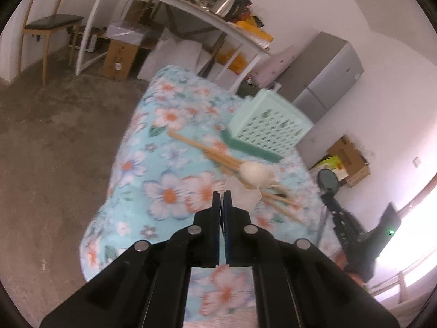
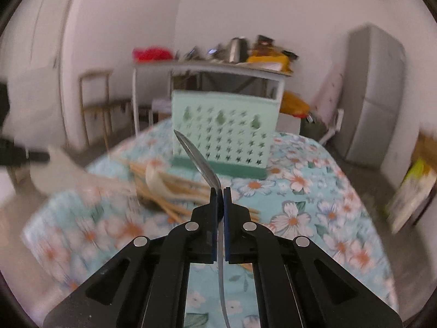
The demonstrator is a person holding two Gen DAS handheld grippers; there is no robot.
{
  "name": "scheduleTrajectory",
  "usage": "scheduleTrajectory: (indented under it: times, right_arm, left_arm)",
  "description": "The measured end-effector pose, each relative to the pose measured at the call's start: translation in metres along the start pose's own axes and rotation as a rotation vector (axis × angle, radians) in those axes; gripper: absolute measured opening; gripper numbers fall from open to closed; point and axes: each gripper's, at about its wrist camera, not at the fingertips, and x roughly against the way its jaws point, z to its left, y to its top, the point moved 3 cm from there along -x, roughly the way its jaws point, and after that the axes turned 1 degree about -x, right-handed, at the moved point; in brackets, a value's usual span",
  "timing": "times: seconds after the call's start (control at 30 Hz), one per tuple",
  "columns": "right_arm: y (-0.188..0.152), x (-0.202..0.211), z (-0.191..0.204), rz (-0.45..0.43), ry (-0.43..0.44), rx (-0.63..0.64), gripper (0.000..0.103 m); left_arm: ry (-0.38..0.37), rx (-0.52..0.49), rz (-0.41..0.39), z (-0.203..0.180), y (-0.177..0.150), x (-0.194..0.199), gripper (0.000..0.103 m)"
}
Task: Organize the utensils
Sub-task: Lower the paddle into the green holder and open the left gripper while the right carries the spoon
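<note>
The right gripper (image 2: 220, 191) clamps a metal spoon (image 2: 198, 158) above the floral table (image 2: 314, 205), near the mint utensil basket (image 2: 222, 131) at its far edge, while the left gripper (image 1: 221, 194) is closed and empty.

Utensil holder (image 2: 222, 134) on table (image 2: 314, 213), chopsticks (image 2: 180, 191) and spoon (image 2: 155, 180) before it, shelf (image 2: 213, 68) behind.

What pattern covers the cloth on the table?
Pink-and-white flowers with orange centres on a light blue cloth, clearest in the left wrist view.
</note>
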Motion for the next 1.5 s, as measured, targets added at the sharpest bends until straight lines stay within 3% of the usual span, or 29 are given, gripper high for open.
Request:
scheduleTrajectory:
  times: [0.23,0.5,0.9,1.2,1.37,1.5]
  right_arm:
    - [0.011,0.013,-0.028,-0.036,0.085,-0.168,0.002]
    - [0.042,0.022,-0.053,-0.118,0.178,-0.283,0.002]
    - [0.120,0.005,-0.086,-0.198,0.278,-0.279,0.002]
    - [0.164,-0.025,-0.099,-0.213,0.277,-0.204,0.002]
    - [0.170,-0.035,-0.097,-0.209,0.282,-0.170,0.002]
    - [0.165,-0.039,-0.095,-0.191,0.296,-0.172,0.002]
  left_arm:
    - [0.030,-0.156,-0.105,-0.060,0.022,0.029,0.002]
    - [0.085,-0.276,-0.181,-0.099,0.058,0.037,0.002]
    - [0.296,-0.512,-0.224,-0.147,0.136,0.010,0.002]
    - [0.419,-0.686,-0.078,-0.162,0.176,-0.053,0.002]
    - [0.471,-0.811,0.025,-0.172,0.191,-0.089,0.002]
    - [0.481,-0.870,0.153,-0.177,0.205,-0.116,0.002]
